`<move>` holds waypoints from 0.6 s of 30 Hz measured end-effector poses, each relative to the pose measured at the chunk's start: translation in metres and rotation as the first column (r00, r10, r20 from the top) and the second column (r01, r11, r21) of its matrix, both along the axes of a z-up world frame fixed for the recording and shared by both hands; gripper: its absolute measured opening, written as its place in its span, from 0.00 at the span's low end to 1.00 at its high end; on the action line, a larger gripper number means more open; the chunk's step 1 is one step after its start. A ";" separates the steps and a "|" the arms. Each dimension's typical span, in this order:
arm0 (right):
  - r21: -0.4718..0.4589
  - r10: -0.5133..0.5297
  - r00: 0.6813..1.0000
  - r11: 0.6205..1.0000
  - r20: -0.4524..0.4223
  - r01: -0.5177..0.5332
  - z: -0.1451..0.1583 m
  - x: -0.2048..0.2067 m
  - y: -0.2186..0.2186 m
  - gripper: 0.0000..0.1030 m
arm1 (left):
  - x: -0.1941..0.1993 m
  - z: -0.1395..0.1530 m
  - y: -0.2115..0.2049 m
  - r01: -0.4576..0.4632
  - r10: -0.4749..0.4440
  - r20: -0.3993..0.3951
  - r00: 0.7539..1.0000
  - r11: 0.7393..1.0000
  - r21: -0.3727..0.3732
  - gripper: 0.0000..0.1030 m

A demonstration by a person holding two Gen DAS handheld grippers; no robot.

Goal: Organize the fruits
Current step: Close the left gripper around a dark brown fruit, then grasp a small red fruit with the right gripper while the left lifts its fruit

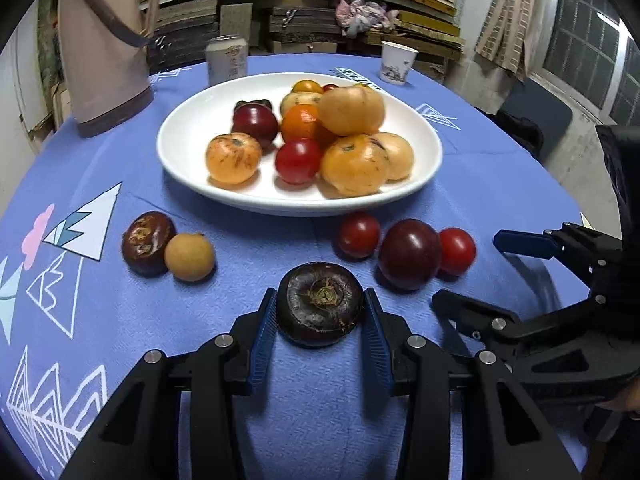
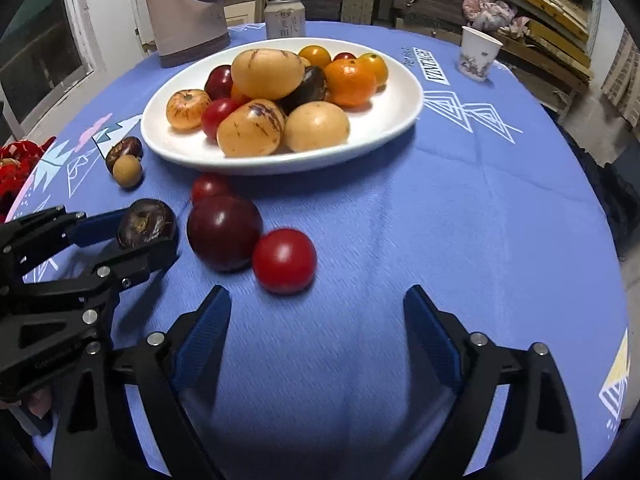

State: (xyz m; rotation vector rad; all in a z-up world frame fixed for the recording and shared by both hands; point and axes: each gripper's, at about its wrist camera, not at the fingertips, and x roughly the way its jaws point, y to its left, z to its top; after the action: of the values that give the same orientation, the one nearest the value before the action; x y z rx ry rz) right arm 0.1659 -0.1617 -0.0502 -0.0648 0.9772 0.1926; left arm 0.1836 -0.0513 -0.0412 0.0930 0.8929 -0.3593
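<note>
My left gripper (image 1: pixel 320 300) is shut on a dark brown water chestnut (image 1: pixel 320 303), resting on the blue tablecloth; it also shows in the right wrist view (image 2: pixel 146 223). My right gripper (image 2: pixel 316 300) is open and empty, just behind a red tomato (image 2: pixel 284 255) and a dark purple plum (image 2: pixel 224 232). A white plate (image 1: pixel 192 128) holds several fruits. Loose on the cloth are another small tomato (image 1: pixel 359 234), a second chestnut (image 1: pixel 146 242) and a tan round fruit (image 1: pixel 189 256).
A beige kettle (image 1: pixel 102 48), a drinks can (image 1: pixel 226 60) and a paper cup (image 1: pixel 397 62) stand beyond the plate. The round table's edge (image 2: pixel 608 240) curves close on the right. Shelves with boards fill the background.
</note>
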 end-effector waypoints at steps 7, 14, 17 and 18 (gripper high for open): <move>0.017 0.036 0.999 0.999 0.026 -0.037 0.006 0.000 0.004 0.28 | -0.002 0.000 -0.002 0.004 -0.004 0.010 1.000 1.000 0.014 0.42; 0.099 0.008 0.999 0.995 0.035 -0.012 0.009 -0.021 -0.011 0.28 | -0.002 0.000 -0.002 0.004 -0.004 0.011 1.000 1.000 0.010 0.42; 0.120 0.005 0.999 0.993 0.041 -0.010 0.013 -0.029 -0.017 0.28 | -0.002 0.000 -0.002 0.001 -0.001 0.009 1.000 1.000 0.012 0.42; 0.122 0.008 0.999 0.992 0.043 -0.013 0.014 -0.031 -0.017 0.28 | -0.002 0.000 -0.002 -0.001 0.001 0.009 1.000 1.000 0.016 0.42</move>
State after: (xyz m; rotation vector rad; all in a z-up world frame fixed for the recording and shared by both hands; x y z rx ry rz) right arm 0.1351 -0.1790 -0.0358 0.0382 0.9211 0.2592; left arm 0.1815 -0.0534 -0.0415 0.1092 0.8867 -0.3504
